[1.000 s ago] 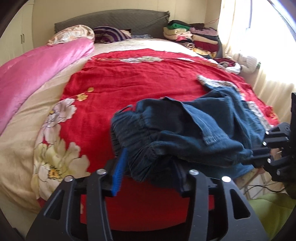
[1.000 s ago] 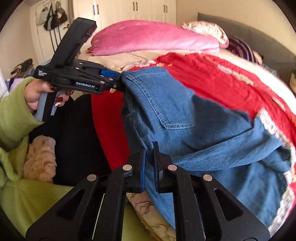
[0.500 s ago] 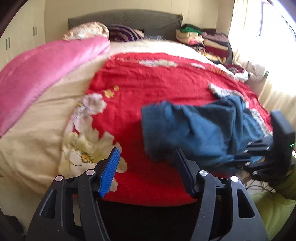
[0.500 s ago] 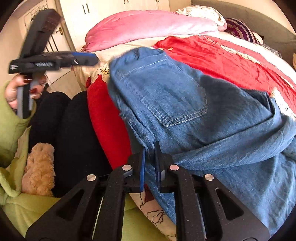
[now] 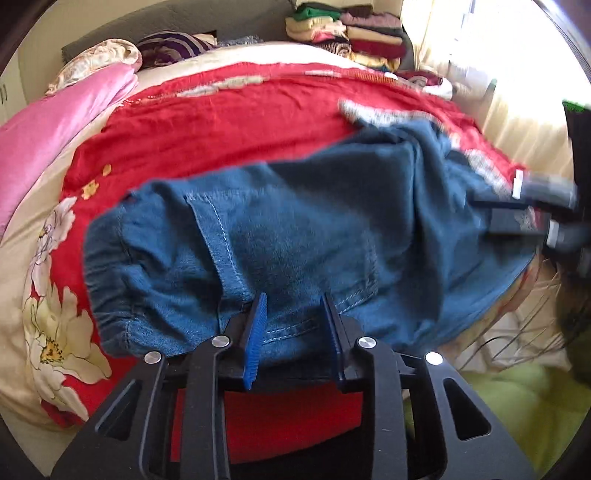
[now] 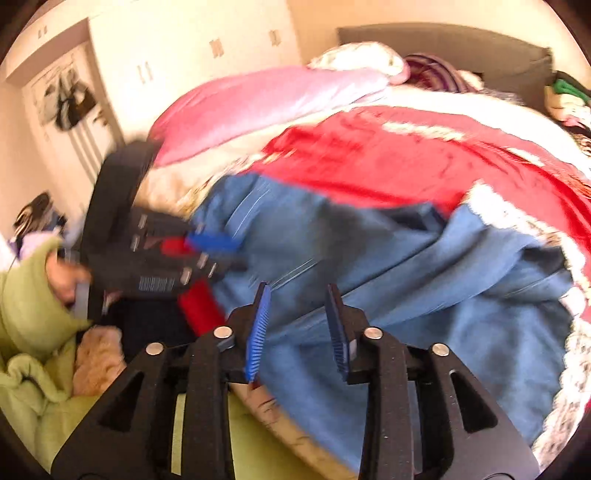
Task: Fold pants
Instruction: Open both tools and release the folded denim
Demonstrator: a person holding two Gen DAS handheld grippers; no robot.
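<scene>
Blue jeans [image 5: 295,240] lie spread on the red bedspread [image 5: 221,122], the elastic waistband at the left and a back pocket facing up. My left gripper [image 5: 293,299] is over their near edge. Its jaws are closing, with denim in the gap and the pads clear of it. In the right wrist view the jeans [image 6: 406,277] stretch away to the right. My right gripper [image 6: 297,291] hangs over their near hem with its jaws opening, gripping nothing. The left gripper [image 6: 214,243] shows there as a blur at the waistband. The right gripper [image 5: 535,206] appears blurred at the far right.
A pink quilt [image 5: 55,122] lies along the left side of the bed. Stacked folded clothes [image 5: 351,33] sit by the headboard near the bright window. A green sleeve [image 6: 33,288] and hand hold the left tool. White wardrobe doors [image 6: 184,55] stand behind.
The left gripper let go of the bunched waistband, swung away, then came back over the jeans. The right gripper opened and let the denim go. The jeans dropped flat onto the bed.
</scene>
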